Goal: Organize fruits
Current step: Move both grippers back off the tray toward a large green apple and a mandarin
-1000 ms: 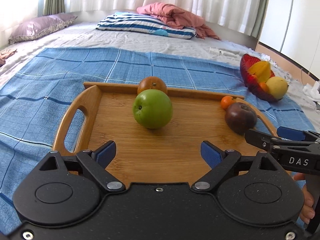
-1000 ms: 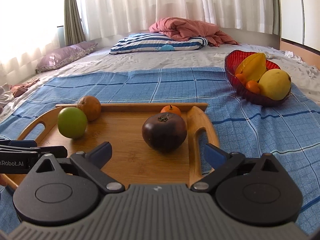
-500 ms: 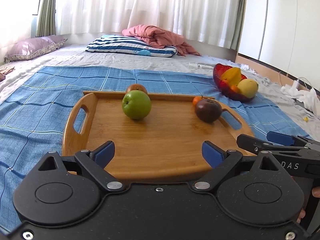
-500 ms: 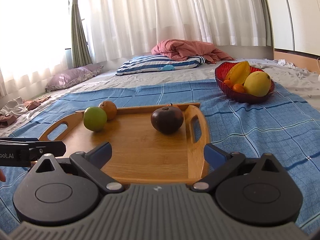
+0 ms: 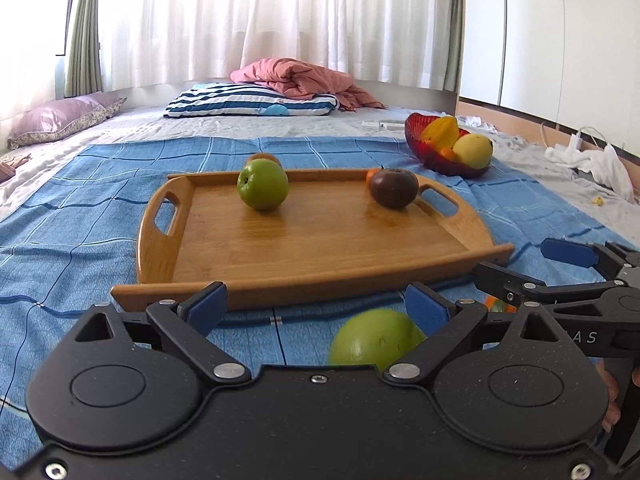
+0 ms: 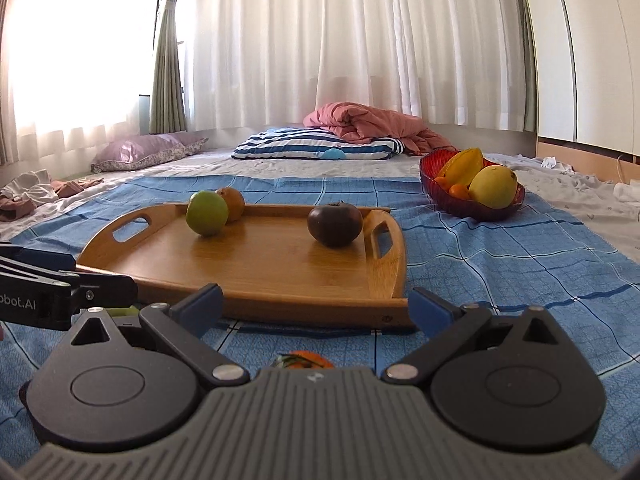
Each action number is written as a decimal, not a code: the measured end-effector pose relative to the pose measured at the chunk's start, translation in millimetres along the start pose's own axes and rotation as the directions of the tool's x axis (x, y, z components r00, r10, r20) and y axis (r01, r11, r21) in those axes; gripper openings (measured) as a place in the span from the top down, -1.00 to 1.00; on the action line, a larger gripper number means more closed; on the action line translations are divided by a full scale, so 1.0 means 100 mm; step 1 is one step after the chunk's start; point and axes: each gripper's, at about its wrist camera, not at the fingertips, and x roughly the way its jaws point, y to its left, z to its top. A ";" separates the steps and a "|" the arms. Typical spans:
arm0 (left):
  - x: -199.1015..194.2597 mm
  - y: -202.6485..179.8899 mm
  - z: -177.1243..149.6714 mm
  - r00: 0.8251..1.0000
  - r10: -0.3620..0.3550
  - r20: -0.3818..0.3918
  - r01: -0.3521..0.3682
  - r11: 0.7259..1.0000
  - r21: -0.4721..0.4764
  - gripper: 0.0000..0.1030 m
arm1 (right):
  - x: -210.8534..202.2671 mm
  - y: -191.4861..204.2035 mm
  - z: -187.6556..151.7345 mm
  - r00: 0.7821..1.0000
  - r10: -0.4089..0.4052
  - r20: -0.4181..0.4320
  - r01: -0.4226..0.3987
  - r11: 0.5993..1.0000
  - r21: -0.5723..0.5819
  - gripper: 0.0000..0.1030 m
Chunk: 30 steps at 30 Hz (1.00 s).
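Observation:
A wooden tray [image 5: 320, 240] [image 6: 260, 268] lies on the blue cloth. On it are a green apple [image 5: 262, 184] [image 6: 207, 213], a brown-orange fruit [image 6: 231, 204] behind it, a dark purple fruit [image 5: 393, 188] [image 6: 335, 225] and a small orange [image 5: 372, 175]. My left gripper [image 5: 316, 306] is open in front of the tray's near edge, with a second green apple [image 5: 374, 344] on the cloth by its right finger. My right gripper [image 6: 316, 306] is open too, above a small orange fruit [image 6: 302, 360] on the cloth. Each gripper shows at the other view's edge.
A red bowl [image 5: 434, 156] [image 6: 472, 208] with yellow and orange fruit stands to the right beyond the tray. Pillows [image 6: 316, 148] and a pink blanket [image 6: 372, 124] lie at the back of the bed. White clothes [image 5: 592, 160] lie far right. A hand [image 5: 608, 396] holds the right gripper.
Both grippers have pulled back from over the tray to in front of its near edge. A green apple and a small orange on the cloth have come into view.

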 end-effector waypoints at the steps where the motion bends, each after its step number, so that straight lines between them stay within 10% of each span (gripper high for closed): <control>1: -0.02 -0.01 -0.03 1.000 -0.002 0.009 0.002 1.000 0.002 -0.86 | -0.02 0.02 -0.01 1.000 -0.002 0.002 0.002 1.000 -0.008 -1.00; 30: -0.05 -0.15 -0.26 0.999 -0.050 -0.005 0.050 0.998 0.049 -0.85 | -0.02 0.07 -0.21 0.999 -0.012 -0.033 0.011 1.000 -0.024 -1.00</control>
